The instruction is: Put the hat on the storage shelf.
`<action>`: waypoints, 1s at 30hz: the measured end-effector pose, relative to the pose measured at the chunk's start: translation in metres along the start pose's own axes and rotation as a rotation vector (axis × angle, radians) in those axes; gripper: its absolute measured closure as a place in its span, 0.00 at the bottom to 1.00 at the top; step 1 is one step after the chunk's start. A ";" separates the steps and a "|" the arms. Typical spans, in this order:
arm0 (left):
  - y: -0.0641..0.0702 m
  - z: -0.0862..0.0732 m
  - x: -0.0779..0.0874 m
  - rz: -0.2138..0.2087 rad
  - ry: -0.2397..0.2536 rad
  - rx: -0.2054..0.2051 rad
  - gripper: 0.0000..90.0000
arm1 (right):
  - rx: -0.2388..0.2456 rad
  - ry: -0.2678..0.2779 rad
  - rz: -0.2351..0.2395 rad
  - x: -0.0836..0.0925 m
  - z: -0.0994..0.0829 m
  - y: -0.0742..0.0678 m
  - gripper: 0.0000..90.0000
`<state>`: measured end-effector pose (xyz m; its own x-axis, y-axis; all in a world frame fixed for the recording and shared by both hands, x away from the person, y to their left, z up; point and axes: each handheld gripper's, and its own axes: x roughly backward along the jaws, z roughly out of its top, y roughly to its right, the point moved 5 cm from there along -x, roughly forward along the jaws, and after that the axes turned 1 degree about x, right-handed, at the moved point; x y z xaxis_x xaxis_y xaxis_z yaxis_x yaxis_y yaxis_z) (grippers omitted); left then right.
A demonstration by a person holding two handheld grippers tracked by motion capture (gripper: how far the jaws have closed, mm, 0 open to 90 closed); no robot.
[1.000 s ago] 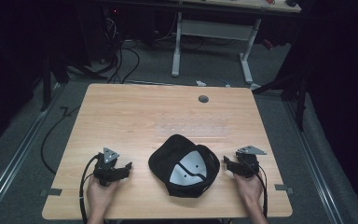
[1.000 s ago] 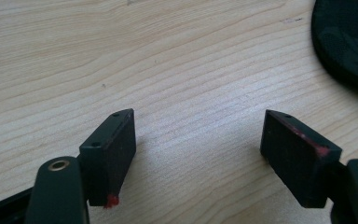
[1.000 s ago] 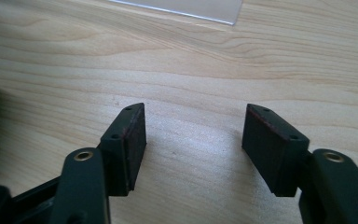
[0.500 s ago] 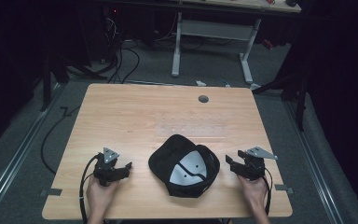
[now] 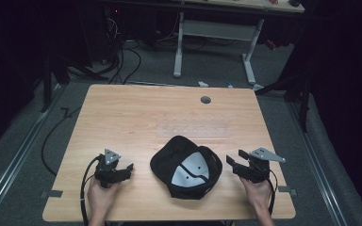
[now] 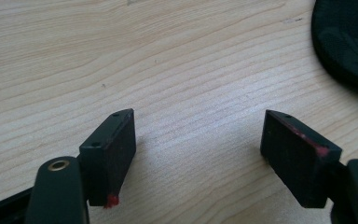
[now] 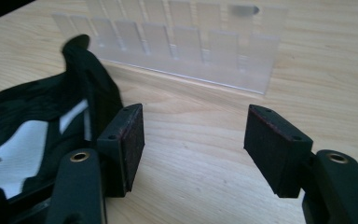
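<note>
A black cap lies upside down near the table's front edge, its white lining facing up. My left gripper rests on the wood to the cap's left, jaws open and apart from it. In the left gripper view its gripper frames bare wood, with the cap's edge at the upper right. To the cap's right, my right gripper is also open. In the right gripper view that gripper holds nothing, and the cap lies just left of its left jaw.
A clear plastic strip lies flat on the wooden table just behind the cap, seen as a ribbed translucent panel in the right gripper view. A round cable hole sits at the back. Cables and a desk frame lie beyond.
My right gripper has shifted slightly to the right, away from the cap. The left gripper and the cap have stayed put.
</note>
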<state>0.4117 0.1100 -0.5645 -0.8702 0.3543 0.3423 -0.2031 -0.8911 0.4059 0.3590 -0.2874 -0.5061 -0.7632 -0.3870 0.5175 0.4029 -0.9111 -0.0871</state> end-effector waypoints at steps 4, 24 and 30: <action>0.000 0.000 0.000 0.000 0.001 0.002 0.30 | 0.023 0.006 0.028 0.002 0.008 -0.009 0.43; 0.000 0.000 0.000 0.001 0.001 0.002 0.30 | 0.152 -0.063 0.135 -0.022 0.036 -0.048 0.47; 0.000 0.000 0.000 0.001 0.002 0.003 0.30 | 0.167 -0.110 0.162 -0.039 0.039 -0.053 0.46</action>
<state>0.4119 0.1098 -0.5644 -0.8712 0.3532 0.3411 -0.2014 -0.8906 0.4078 0.3870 -0.2182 -0.4888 -0.6262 -0.4997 0.5985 0.6002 -0.7989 -0.0390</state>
